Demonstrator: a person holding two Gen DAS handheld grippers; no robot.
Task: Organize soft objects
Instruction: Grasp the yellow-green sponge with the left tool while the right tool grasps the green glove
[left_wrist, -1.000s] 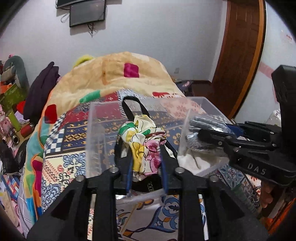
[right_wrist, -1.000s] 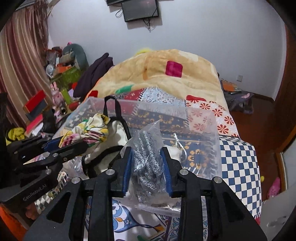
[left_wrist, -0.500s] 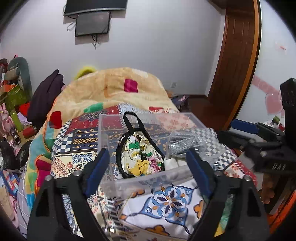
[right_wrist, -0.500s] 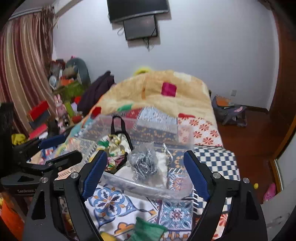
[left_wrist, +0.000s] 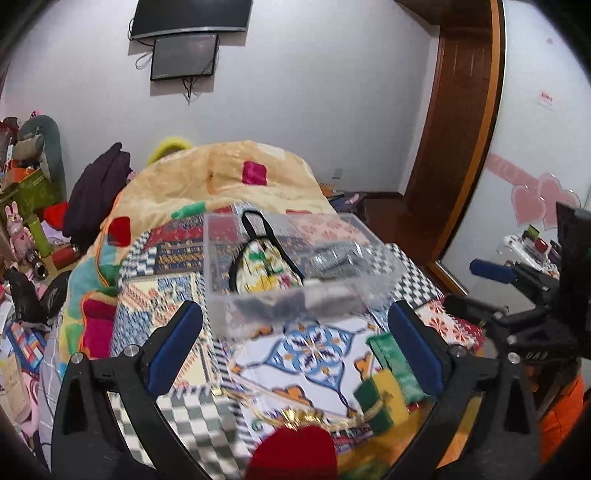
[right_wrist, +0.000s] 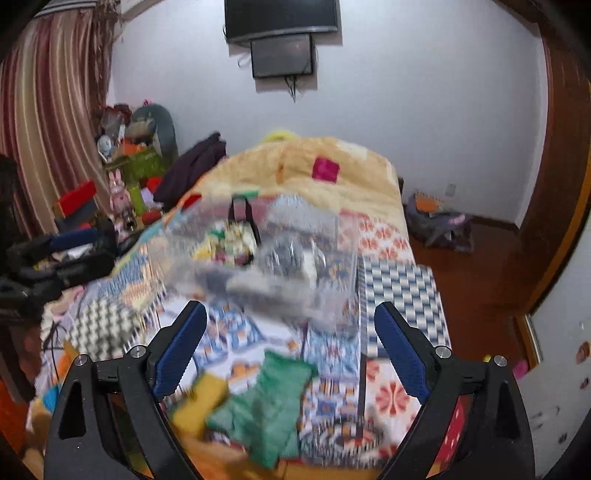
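Note:
A clear plastic bin (left_wrist: 221, 310) (right_wrist: 332, 295) sits on the patterned bed. Inside it lie a floral cloth bag with black straps (left_wrist: 260, 271) (right_wrist: 236, 236) and a silver-grey item in a clear wrapper (left_wrist: 332, 258) (right_wrist: 284, 254). My left gripper (left_wrist: 295, 347) is open and empty, held above and in front of the bin. My right gripper (right_wrist: 290, 347) is open and empty too, and shows at the right of the left wrist view (left_wrist: 491, 280). Green cloth (left_wrist: 395, 362) (right_wrist: 266, 398), a yellow item (left_wrist: 384, 402) (right_wrist: 199, 402) and a red soft item (left_wrist: 295, 454) lie on the bed nearer me.
A peach quilt (left_wrist: 229, 177) is heaped at the far end of the bed. Dark clothing (left_wrist: 99, 188) and cluttered toys and boxes (left_wrist: 26, 206) stand at the left. A wooden door frame (left_wrist: 454, 129) and bare floor (right_wrist: 480, 280) are at the right.
Both grippers let go of their items into the bin, opened wide and pulled back and up away from it. Loose cloths near me have come into view.

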